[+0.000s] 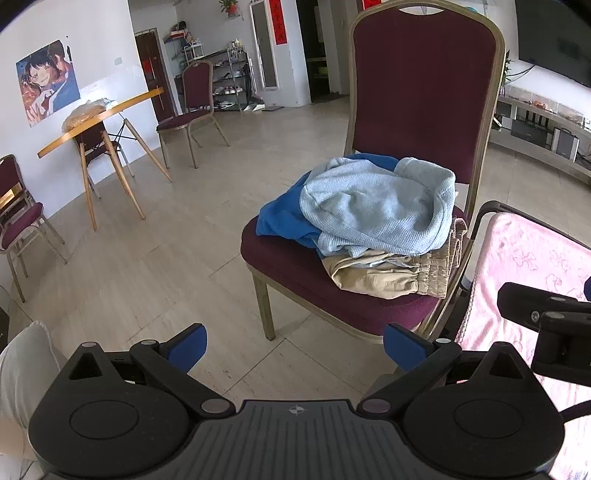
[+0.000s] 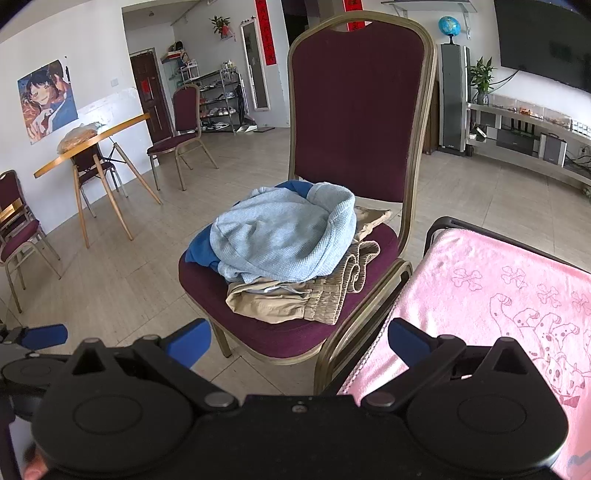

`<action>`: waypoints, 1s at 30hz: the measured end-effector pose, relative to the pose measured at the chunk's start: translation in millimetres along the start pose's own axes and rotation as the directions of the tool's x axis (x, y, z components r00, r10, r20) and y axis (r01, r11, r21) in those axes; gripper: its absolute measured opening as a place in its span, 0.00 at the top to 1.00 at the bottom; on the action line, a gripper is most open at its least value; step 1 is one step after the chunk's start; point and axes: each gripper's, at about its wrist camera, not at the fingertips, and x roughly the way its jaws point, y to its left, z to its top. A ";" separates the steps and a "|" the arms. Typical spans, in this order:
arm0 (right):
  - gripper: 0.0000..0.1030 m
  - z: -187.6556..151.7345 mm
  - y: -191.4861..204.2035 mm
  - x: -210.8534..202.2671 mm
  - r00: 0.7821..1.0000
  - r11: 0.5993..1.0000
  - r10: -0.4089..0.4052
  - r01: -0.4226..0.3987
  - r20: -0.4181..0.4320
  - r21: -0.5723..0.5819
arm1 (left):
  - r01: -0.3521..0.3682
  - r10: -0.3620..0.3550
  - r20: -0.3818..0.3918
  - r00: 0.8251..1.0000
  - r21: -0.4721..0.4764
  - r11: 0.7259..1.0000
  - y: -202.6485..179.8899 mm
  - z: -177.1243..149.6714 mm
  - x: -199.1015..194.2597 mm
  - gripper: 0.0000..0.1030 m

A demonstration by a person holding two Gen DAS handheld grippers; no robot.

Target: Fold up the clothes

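The maroon banquet chair [image 1: 417, 92] with a gold-painted frame fills the middle of both views and carries the clothes to be folded on its seat. Just to its right stands a black-framed table [image 2: 439, 225] covered by a pink towel [image 2: 491, 295]; only the right wrist view shows the towel's print of spotted dogs and bones, while the left wrist view catches fainter bone shapes near its edge. Red banners with gold characters hang by the far doorway, too small to read in either view. An anime poster [image 1: 47, 82] is pinned to the white wall on the left above a round wooden table [image 1: 99, 122]. The right wrist view alone shows a blue globe [image 2: 448, 25] on a tall grey speaker and a potted plant beside it.

The pile holds a light blue knit sweater [image 1: 373, 206] on top, a deep blue garment [image 1: 284, 218] under it toward the left, and khaki trousers [image 1: 391, 273] with an elastic waistband at the bottom, nearest the chair's front right corner.

The left gripper [image 1: 295, 347] hovers over the tiled floor in front of the chair, level, its blue-padded jaws spread wide with nothing between them. The right gripper [image 2: 299, 339] is held beside it at about the same height, jaws likewise apart and empty, aimed at the chair's front edge. Each view catches a black part of the other gripper at its side edge. Fingertips [image 2: 31, 465] show at the bottom left corner of the right wrist view.
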 end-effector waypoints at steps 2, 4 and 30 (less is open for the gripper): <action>0.00 -0.9 0.0 1.4 1.000 1.000 0.001 -0.001 0.002 -0.001 | -0.003 0.003 0.001 1.000 0.001 1.000 -0.7 -0.3 0.3 0.01; 0.00 -1.8 0.0 2.8 1.000 1.000 0.002 -0.002 0.003 -0.002 | -0.005 0.005 0.002 1.000 0.002 1.000 -1.5 -0.6 0.6 0.01; 0.00 -2.1 -1.0 4.3 1.000 1.000 0.004 -0.004 -0.007 0.012 | -0.005 0.005 0.007 1.000 0.009 1.000 -4.4 0.9 -0.6 0.01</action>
